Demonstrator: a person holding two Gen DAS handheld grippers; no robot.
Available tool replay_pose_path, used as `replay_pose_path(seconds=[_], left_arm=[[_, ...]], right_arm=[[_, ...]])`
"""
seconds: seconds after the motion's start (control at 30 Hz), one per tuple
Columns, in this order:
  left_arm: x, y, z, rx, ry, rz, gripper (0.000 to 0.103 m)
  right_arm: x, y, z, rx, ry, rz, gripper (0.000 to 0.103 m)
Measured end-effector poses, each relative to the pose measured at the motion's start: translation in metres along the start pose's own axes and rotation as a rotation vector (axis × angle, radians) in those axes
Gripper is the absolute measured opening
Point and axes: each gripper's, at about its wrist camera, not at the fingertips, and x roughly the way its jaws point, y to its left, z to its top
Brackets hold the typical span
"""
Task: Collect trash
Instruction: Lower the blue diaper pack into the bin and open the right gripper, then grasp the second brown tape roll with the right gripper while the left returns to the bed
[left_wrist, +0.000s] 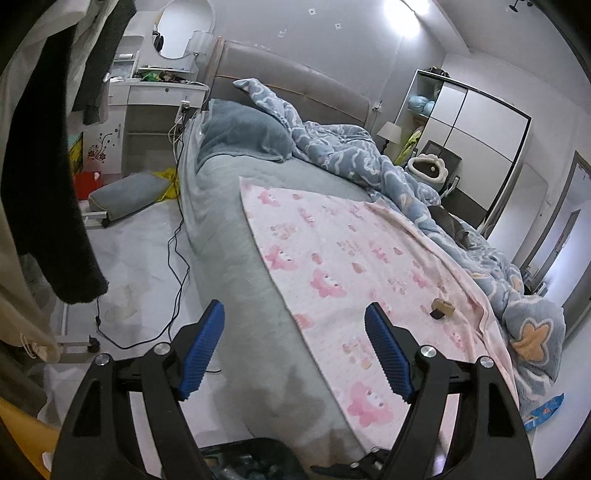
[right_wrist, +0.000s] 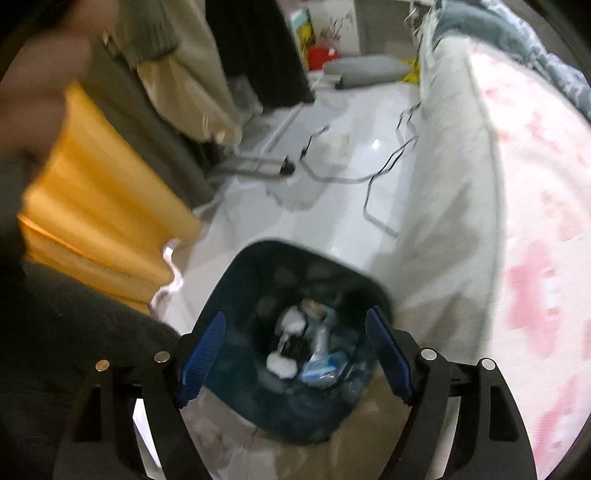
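A dark blue bin (right_wrist: 236, 373) stands on the floor beside the bed, with white wads and blue wrappers (right_wrist: 306, 350) lying in it. My right gripper (right_wrist: 295, 350) hangs above the bin's mouth, open, nothing between its blue pads (right_wrist: 201, 360). My left gripper (left_wrist: 295, 347) points over the bed's near corner, open and empty. A small brown and black object (left_wrist: 441, 308) lies on the pink patterned blanket (left_wrist: 351, 266), beyond the left gripper to the right. A blue wrapper (left_wrist: 546, 408) lies at the blanket's far right edge.
The grey bed (left_wrist: 229, 266) fills the middle, with a blue duvet (left_wrist: 388, 166) heaped along its far side. Black cables (left_wrist: 177, 266) trail on the white floor. Clothes (left_wrist: 48, 166) hang at left, a yellow garment (right_wrist: 99, 206) close by. A grey cushion (left_wrist: 125, 195) lies near the dresser.
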Motion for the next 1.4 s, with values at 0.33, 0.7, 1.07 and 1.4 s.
replay_pose_path(seconds=[0.33, 0.7, 1.07, 1.4], left_arm=[[0.032, -0.037, 0.006, 0.023, 0.002, -0.017, 0.082], [0.074, -0.064, 0.011, 0.040, 0.018, -0.031, 0.083], [0.114, -0.086, -0.003, 0.073, 0.101, -0.065, 0.083], [0.133, -0.117, -0.020, 0.080, 0.163, -0.128, 0.084]], right_arm=[[-0.065, -0.078, 0.000, 0.112, -0.178, -0.124, 0.079], [-0.100, -0.169, -0.007, 0.182, -0.250, -0.275, 0.079], [-0.141, -0.263, -0.026, 0.370, -0.348, -0.371, 0.079], [-0.153, -0.320, -0.056, 0.579, -0.397, -0.380, 0.077]])
